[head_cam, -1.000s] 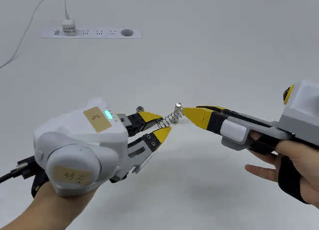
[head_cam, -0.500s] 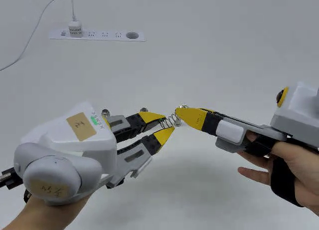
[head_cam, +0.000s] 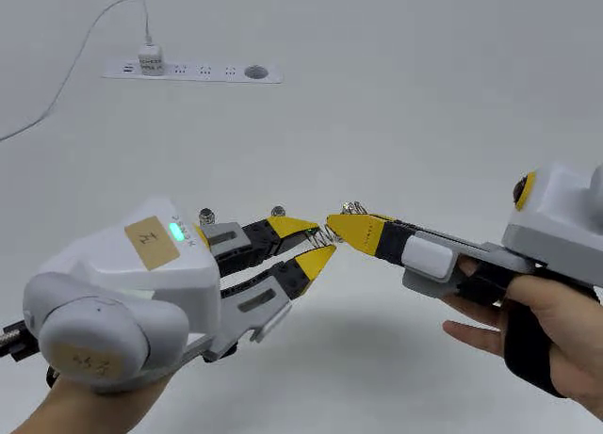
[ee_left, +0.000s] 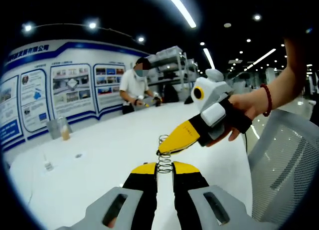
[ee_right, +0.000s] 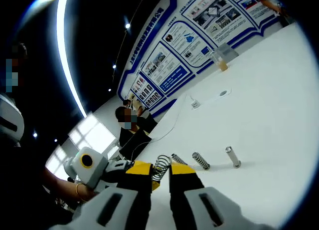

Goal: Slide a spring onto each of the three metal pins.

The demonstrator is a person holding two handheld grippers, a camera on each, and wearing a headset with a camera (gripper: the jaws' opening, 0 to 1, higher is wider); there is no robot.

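A small steel spring (head_cam: 325,234) hangs in the air above the white table, held between my two grippers. My left gripper (head_cam: 322,239) comes in from the lower left, its yellow-tipped jaws shut on one end of the spring (ee_left: 164,159). From the right, my right gripper (head_cam: 333,221) meets it tip to tip, shut on the other end (ee_right: 159,166). Behind them three short metal pins stand in a row on the table (head_cam: 206,216) (head_cam: 279,211) (head_cam: 353,207). In the right gripper view one pin (ee_right: 233,156) is bare and two others (ee_right: 201,161) look coiled.
A white power strip (head_cam: 193,72) with a plugged-in charger and cable lies at the far left of the table (head_cam: 424,104). A person (ee_left: 133,90) stands at the table's far end, where a cup (ee_left: 65,132) sits.
The right gripper has closed in on the left one along the spring, so much less coil shows between the tips. The head camera has tilted, shifting the whole scene down.
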